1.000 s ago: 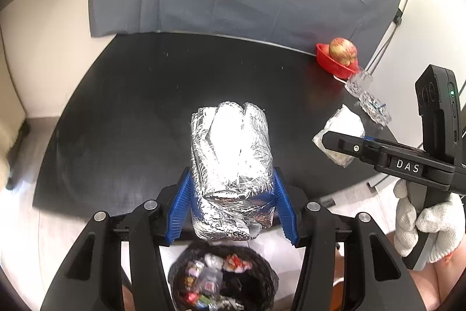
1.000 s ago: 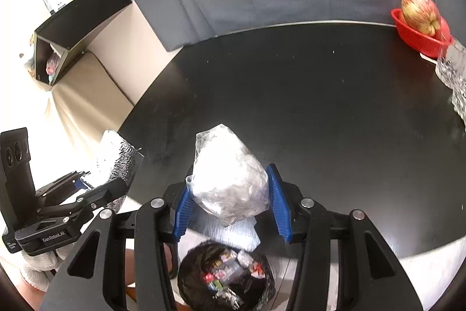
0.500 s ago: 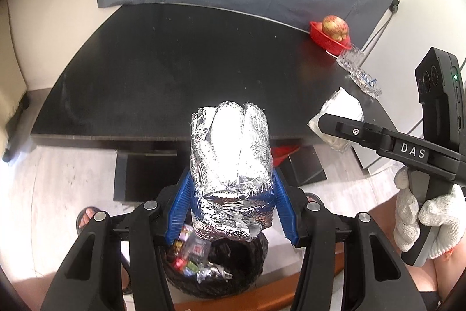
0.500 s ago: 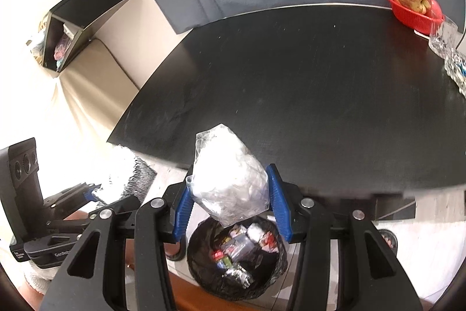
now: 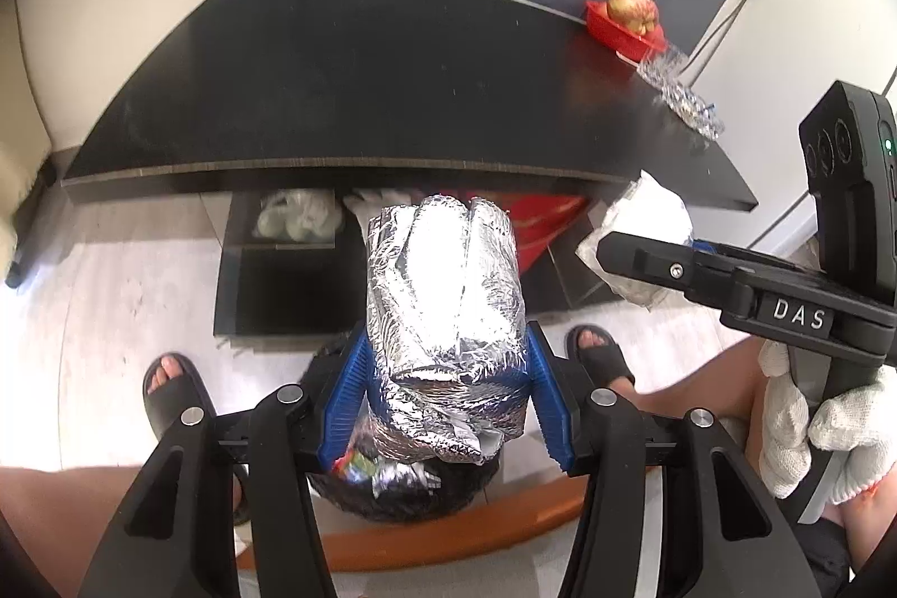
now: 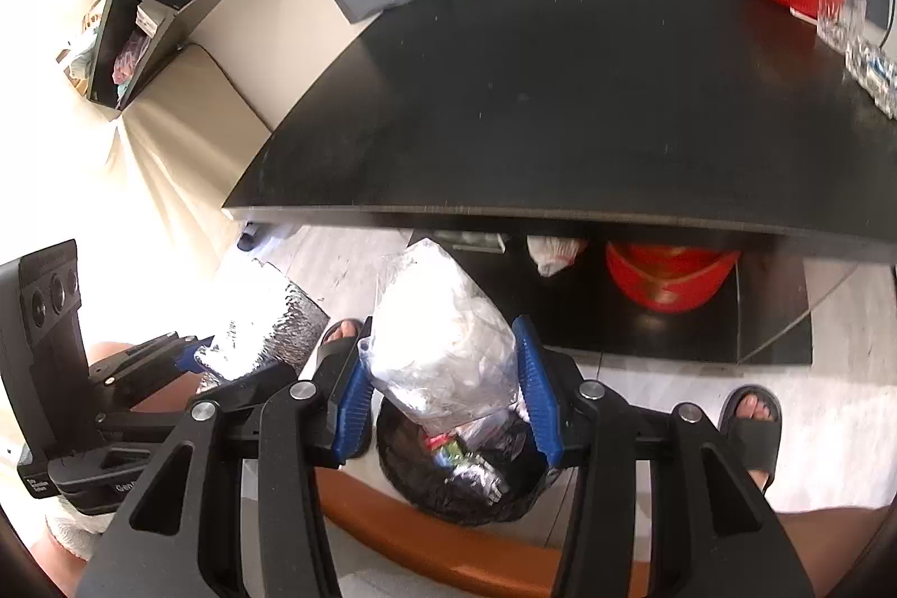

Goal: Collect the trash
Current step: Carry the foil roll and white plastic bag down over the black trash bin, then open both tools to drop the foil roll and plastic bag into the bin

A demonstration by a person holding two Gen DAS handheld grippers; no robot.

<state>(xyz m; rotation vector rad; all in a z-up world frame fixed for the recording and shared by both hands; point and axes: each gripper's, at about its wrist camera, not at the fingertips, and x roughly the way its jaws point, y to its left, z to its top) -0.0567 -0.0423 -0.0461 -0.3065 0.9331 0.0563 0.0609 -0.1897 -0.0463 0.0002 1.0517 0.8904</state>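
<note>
My left gripper is shut on a crumpled silver foil bundle, held above a black-lined trash bin with wrappers inside. My right gripper is shut on a clear plastic bag of white waste, held over the same bin. The right gripper with its bag also shows at the right of the left wrist view. The left gripper with the foil shows at the left of the right wrist view.
The black table lies ahead, with a red basket holding an apple and glassware at its far right. A shelf under the table holds a red bowl and white bags. The person's sandalled feet flank the bin.
Both grippers have pulled back off the table and down, each keeping its load. They now hang over the trash bin on the floor between the person's feet.
</note>
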